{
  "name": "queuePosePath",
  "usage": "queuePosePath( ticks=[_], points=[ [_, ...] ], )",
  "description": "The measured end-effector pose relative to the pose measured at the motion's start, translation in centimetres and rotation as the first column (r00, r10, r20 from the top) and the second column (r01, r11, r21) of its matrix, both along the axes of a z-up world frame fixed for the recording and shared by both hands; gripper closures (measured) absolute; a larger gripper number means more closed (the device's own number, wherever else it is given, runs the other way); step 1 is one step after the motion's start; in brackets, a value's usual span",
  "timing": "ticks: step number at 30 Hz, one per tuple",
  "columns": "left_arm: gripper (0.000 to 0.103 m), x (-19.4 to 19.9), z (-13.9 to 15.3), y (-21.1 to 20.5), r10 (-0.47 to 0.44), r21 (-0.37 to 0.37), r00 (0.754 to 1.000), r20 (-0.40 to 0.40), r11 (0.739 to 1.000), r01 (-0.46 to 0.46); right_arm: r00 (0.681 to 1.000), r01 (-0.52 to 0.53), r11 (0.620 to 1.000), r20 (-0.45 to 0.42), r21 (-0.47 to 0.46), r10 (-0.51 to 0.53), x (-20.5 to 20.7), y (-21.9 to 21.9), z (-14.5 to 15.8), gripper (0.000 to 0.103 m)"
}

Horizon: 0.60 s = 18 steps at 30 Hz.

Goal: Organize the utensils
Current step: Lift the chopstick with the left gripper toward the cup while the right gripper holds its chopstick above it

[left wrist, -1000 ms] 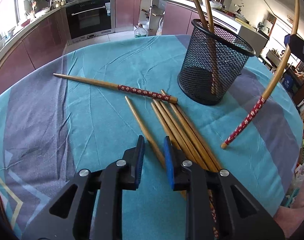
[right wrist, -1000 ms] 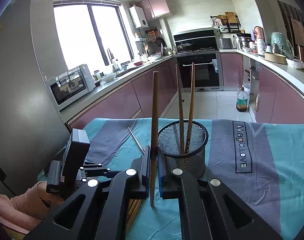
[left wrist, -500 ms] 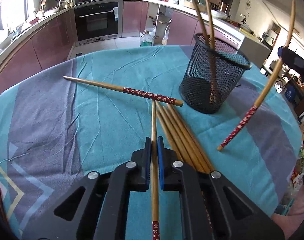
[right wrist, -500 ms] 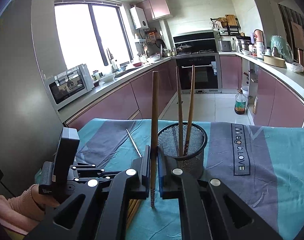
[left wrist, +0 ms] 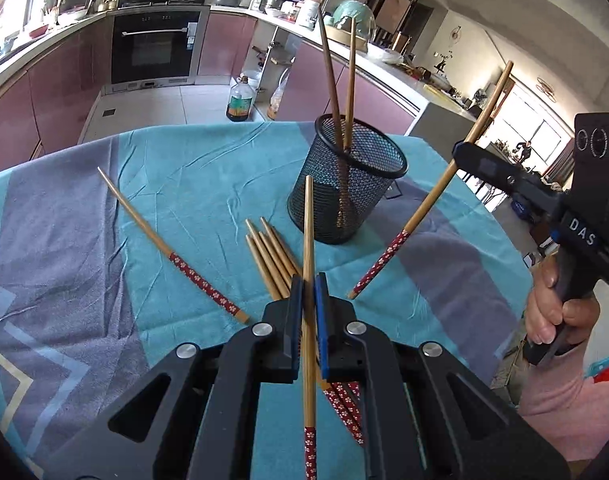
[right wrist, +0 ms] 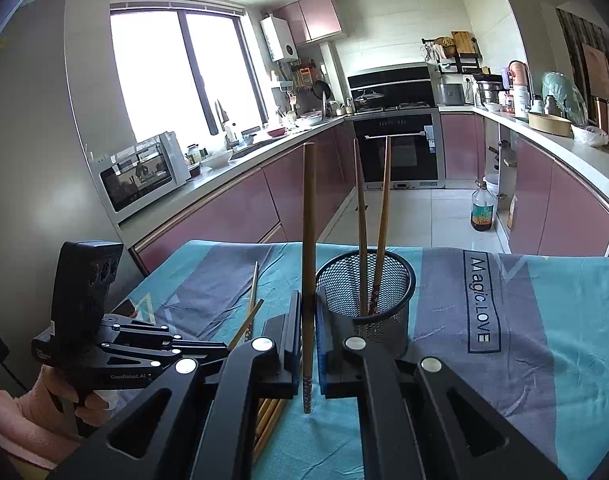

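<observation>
Clamping a brown wooden chopstick with a red flower-patterned end [left wrist: 308, 248], the left gripper [left wrist: 308, 300] holds it lifted off the surface [left wrist: 208, 176], which is covered by a teal and grey cloth, with the plain tip towards the black wire-mesh cylindrical holder [left wrist: 346, 196]. The right gripper [right wrist: 308, 320] is clenched on a second chopstick of the same kind [right wrist: 309, 216], held nearly upright just beside the holder. Two chopsticks [left wrist: 340, 80] stand inside the holder. A bundle of chopsticks [left wrist: 270, 258] lies on the cloth in front of the holder; a single chopstick [left wrist: 172, 256] lies apart to its left.
</observation>
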State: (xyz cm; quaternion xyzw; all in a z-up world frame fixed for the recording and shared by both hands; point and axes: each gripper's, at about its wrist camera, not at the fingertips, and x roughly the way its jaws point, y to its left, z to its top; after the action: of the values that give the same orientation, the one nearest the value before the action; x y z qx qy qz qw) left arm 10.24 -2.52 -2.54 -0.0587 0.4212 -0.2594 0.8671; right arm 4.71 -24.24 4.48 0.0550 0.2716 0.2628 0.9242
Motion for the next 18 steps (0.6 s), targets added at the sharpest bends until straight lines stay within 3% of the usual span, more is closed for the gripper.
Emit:
queuePosePath(
  ticks=[18],
  points=[
    [0.096, -0.6, 8.9, -0.3, -0.024, -0.144, 0.980, 0.198, 0.988, 0.053, 0.997, 0.013, 1.000, 0.082, 0.007, -0.013, -0.4, -1.2, 3.3, 0.097]
  ],
)
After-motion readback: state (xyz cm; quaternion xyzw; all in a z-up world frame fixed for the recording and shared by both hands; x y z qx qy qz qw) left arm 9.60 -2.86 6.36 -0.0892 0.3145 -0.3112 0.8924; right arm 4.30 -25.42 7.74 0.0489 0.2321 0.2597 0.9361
